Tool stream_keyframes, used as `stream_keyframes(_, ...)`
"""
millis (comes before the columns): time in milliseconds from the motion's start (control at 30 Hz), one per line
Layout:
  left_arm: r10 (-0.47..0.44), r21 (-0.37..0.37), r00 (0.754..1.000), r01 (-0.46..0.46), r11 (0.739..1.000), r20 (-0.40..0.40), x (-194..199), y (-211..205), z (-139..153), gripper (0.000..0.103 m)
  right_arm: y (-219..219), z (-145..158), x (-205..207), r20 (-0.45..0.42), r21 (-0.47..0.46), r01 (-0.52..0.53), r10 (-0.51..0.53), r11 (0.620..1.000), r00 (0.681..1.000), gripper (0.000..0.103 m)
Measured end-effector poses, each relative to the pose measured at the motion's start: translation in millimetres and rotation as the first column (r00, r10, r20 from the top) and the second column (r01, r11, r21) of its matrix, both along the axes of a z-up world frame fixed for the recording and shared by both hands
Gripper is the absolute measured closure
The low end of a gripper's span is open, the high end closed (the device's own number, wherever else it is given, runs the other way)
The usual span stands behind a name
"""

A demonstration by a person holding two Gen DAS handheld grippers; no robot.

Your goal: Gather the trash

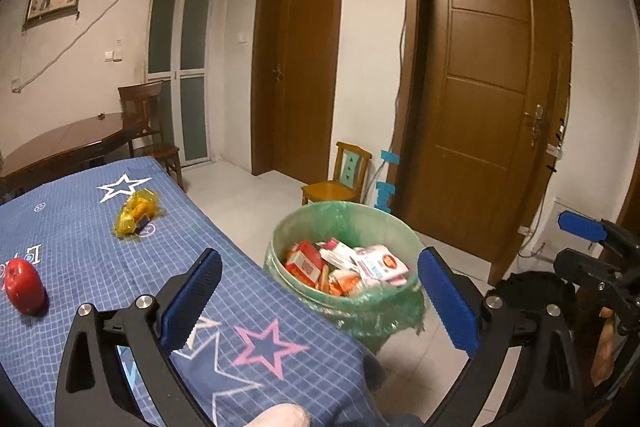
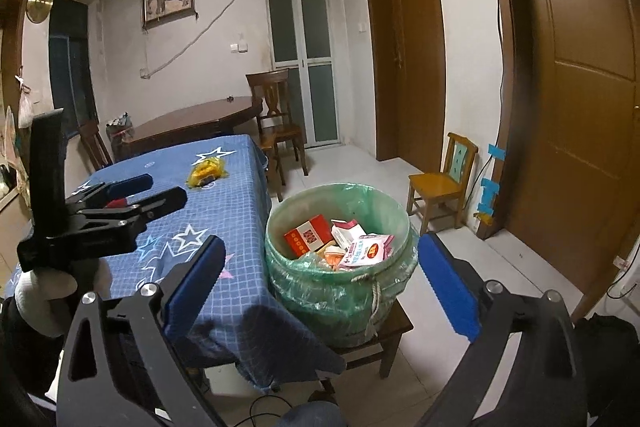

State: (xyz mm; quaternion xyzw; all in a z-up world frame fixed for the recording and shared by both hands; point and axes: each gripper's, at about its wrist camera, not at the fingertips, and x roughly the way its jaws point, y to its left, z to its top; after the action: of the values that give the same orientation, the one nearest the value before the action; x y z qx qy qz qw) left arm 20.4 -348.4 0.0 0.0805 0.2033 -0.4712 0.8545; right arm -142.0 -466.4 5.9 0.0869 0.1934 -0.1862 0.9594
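— What's in the bin?
— I see the green-lined bucket [image 2: 340, 267] full of cartons and wrappers [image 2: 344, 239], on a low stool [image 2: 392, 331] beside my blue table [image 1: 100, 247].
— And your jaws?
— Left gripper [image 1: 320, 303] and right gripper [image 2: 320, 291] both gape, empty; the yellow wrapper [image 1: 136, 215] lies far beyond them on the cloth.

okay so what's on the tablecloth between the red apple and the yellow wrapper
Nothing. In the left wrist view, the stretch of blue tablecloth between the red apple and the yellow wrapper is bare, showing only its grid and printed marks.
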Motion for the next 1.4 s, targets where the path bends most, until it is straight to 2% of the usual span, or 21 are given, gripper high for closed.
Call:
stream_keyframes(167,-0.006,-0.002,1.0,0.006,1.0,0.014,-22,4,7,0.005,-4,0,-16,0.007,-0.003,0.025,-0.025,1.0,1.0,0.008)
stream_keyframes(400,0.022,0.015,0.995,-0.023,1.0,0.098,-54,-1,12,0.005,-7,-3,-15,0.018,0.002,0.038,-0.038,0.999,0.999,0.008)
stream_keyframes(833,0.03,0.04,0.992,-0.035,0.999,0.123,-57,-7,6,0.005,-11,-10,-17,0.021,-0.001,0.078,-0.078,0.997,0.997,0.008)
stream_keyframes(1400,0.009,0.053,0.989,-0.017,0.998,0.147,-61,-11,1,0.005,-9,-12,-16,0.014,0.004,0.079,-0.079,0.997,0.997,0.007)
